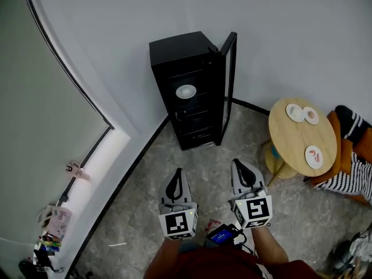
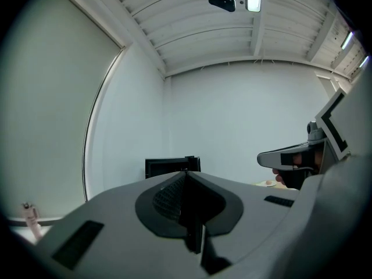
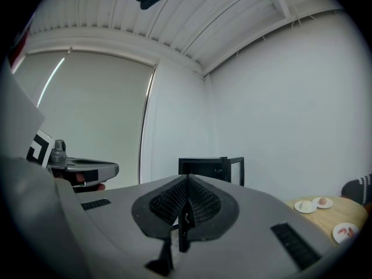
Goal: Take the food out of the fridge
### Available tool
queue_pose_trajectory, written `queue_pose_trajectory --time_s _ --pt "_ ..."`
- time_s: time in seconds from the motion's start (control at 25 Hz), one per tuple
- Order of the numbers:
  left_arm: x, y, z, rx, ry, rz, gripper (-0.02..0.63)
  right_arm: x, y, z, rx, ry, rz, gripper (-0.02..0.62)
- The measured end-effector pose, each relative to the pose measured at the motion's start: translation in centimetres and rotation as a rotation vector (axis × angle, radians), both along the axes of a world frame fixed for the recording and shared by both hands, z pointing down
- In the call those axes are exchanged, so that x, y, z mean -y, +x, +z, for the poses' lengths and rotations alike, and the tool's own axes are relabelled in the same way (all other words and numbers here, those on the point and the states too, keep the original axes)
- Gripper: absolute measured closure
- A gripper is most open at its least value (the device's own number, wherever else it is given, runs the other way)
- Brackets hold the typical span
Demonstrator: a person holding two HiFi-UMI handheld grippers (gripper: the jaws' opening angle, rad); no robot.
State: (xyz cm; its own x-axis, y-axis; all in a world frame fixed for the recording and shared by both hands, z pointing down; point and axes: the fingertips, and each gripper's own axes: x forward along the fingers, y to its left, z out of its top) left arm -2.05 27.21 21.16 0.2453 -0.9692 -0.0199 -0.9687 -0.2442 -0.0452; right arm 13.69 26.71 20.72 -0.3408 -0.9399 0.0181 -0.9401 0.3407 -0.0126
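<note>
A black fridge (image 1: 185, 68) stands against a white wall (image 1: 279, 34), seen from above. Its glass door (image 1: 230, 86) hangs open on the fridge's right side. On an upper shelf inside sits a white plate (image 1: 186, 91); what lies on it is too small to tell.

In front of the fridge, well apart from it over a grey stone floor (image 1: 151, 173), a person holds two grippers side by side, both pointing toward the fridge. The left gripper (image 1: 176, 182) has its jaws pressed together with nothing between them, as its own view (image 2: 186, 205) shows. The right gripper (image 1: 243, 173) is likewise pressed together and empty (image 3: 186, 205). Each carries a cube with black and white square markers, which bear no letters.

To the right of the fridge is a round wooden surface (image 1: 290, 141). It carries three small plates: one with a pale piece (image 1: 295, 112), one touching it with a brownish piece (image 1: 311, 115), and one nearer the camera with a red piece (image 1: 314, 156). Beyond that surface, farther right of the fridge, a striped sleeve (image 1: 349, 176) shows.

A small blue screen (image 1: 222, 235) sits at the person's waist; its print is too small to read.
</note>
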Motion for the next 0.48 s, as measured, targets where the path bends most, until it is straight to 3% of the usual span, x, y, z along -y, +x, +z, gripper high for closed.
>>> queue_pose_trajectory --time_s 0.48 --pt "2.8 -0.2 1.2 0.012 -0.028 0.003 0.592 2.9 0.0 0.6 -0.012 -0.01 -0.006 0.574"
